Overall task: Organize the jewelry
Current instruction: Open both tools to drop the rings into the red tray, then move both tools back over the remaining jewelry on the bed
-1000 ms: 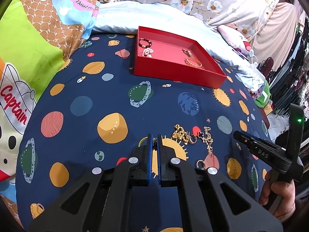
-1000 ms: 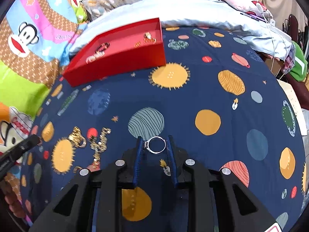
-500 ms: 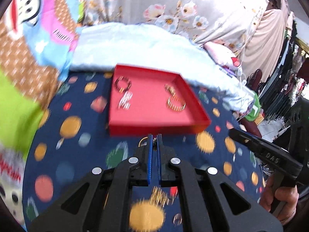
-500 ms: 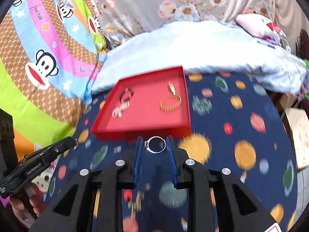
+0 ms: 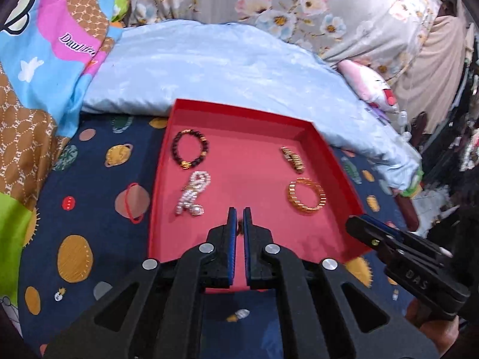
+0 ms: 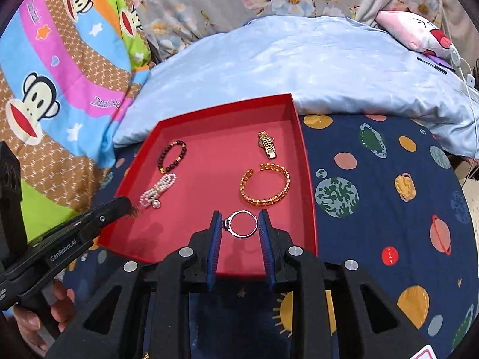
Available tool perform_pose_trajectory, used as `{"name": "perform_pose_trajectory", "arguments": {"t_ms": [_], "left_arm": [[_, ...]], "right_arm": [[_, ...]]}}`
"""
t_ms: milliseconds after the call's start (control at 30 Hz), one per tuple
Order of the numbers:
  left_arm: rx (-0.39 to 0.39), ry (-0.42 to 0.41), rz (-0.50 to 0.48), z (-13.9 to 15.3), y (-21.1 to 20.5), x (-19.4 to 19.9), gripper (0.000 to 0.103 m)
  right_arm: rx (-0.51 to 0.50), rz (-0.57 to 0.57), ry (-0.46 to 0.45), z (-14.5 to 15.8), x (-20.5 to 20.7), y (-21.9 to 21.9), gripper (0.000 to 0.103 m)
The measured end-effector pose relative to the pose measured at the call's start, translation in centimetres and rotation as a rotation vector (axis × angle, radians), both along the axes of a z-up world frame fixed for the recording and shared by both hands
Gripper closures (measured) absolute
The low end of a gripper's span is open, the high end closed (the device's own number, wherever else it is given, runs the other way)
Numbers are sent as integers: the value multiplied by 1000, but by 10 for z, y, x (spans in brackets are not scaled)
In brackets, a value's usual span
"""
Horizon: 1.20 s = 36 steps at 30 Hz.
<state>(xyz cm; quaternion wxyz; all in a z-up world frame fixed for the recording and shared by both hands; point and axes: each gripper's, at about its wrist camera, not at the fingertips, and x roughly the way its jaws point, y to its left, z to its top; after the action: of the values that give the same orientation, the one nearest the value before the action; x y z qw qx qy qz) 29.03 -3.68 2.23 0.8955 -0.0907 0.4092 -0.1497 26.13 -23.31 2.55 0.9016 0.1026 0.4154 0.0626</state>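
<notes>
Both tools have been carried from the bedspread to above the red tray (image 6: 308,179). The right tool (image 6: 239,227) is clenched on a silver ring (image 6: 241,224), held for release; the left tool (image 5: 239,224) pinches something small, unidentifiable. Ahead lie a gold bangle (image 6: 265,188) and beaded bracelet (image 5: 189,153).

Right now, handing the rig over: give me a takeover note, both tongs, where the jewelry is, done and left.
Right tongs: shut on a silver ring, held above the near part of the red tray.
Left tongs: nearly shut on something small and gold; too hidden to name. Also over the tray.
Done, in the tray: dark bead bracelet, pearl bracelet, gold watch, gold bangle.
Left: set down the ring and the left tongs' piece. Other loose jewelry isn't in view now.
</notes>
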Motion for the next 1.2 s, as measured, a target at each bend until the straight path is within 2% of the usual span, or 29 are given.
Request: {"name": "perform_pose_trajectory", "arguments": {"t_ms": [33,100,133,300,400,600,833,967,1200], "left_arm": [[4,3,4,-1,1,1,95],[17,3,26,-2,3,0,77],[25,-8,42,0,5,-2,64],[25,-58,69,18,22,-27,60],[27,-61,81,26,33,-51,51],[9,-34,100,28,53,-106,49],[65,18,91,9,62,-166,49],[62,67,83,-4,64,-190,49],[68,103,72,-15,64,-214,48]], "right_arm": [[-14,-6,-6,0,0,1,75],[-24,-13,-21,4,-4,0,69],[-26,-18,-29,6,-6,-1,65],[-1,-42,-64,24,-34,-8,57],[16,-55,-74,30,-63,-13,53],[-1,-74,-36,23,-130,-15,52],[12,-77,40,3,-192,-13,52],[13,-62,72,-8,-215,-5,52],[0,-1,103,-21,-234,21,52]]}}
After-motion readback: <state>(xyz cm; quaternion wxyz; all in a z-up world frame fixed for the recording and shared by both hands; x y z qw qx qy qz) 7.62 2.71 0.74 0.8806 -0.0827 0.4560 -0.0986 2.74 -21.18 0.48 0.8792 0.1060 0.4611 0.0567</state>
